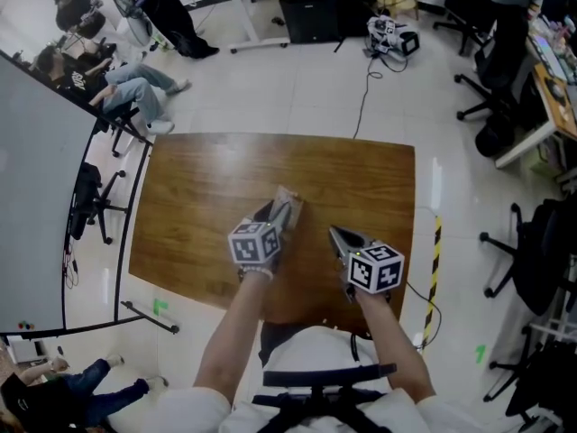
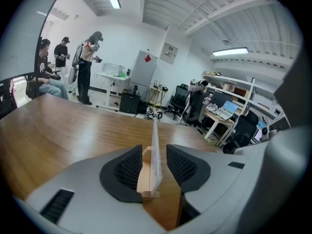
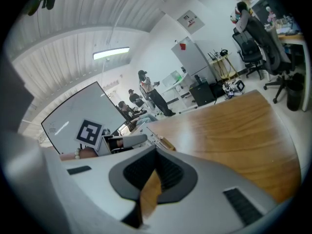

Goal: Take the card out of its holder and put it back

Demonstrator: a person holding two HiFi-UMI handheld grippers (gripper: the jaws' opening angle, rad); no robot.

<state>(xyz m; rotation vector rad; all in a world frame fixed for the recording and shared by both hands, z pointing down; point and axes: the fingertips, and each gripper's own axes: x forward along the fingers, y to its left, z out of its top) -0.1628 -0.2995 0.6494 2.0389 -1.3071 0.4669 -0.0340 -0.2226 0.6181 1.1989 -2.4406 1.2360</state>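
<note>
One left tool (image 2: 153,149), jaws apart, straddles one upright card (image 2: 155,130) seated in one wooden holder (image 2: 145,179). One right tool (image 3: 156,152), closed and empty, sits beside it. All lie near the desk (image 1: 207,197) centre, with bare wood reaching every edge.

Your table (image 1: 207,206) is warm brown wood with a streaked grain and a pale sheen. The left gripper (image 2: 154,149) and the right gripper (image 3: 155,152) both have light grey bodies. Their pads (image 2: 127,172) are black with a fine ribbed pattern. Each marker cube (image 1: 255,242) is white with black square markings. The card (image 2: 155,145) is clear and colourless, and the holder (image 2: 145,177) is pale, light-toned wood. The floor (image 1: 297,88) is off-white tile. On it you have a yellow-and-black striped strip (image 1: 435,260) and small green marks (image 1: 160,308).
</note>
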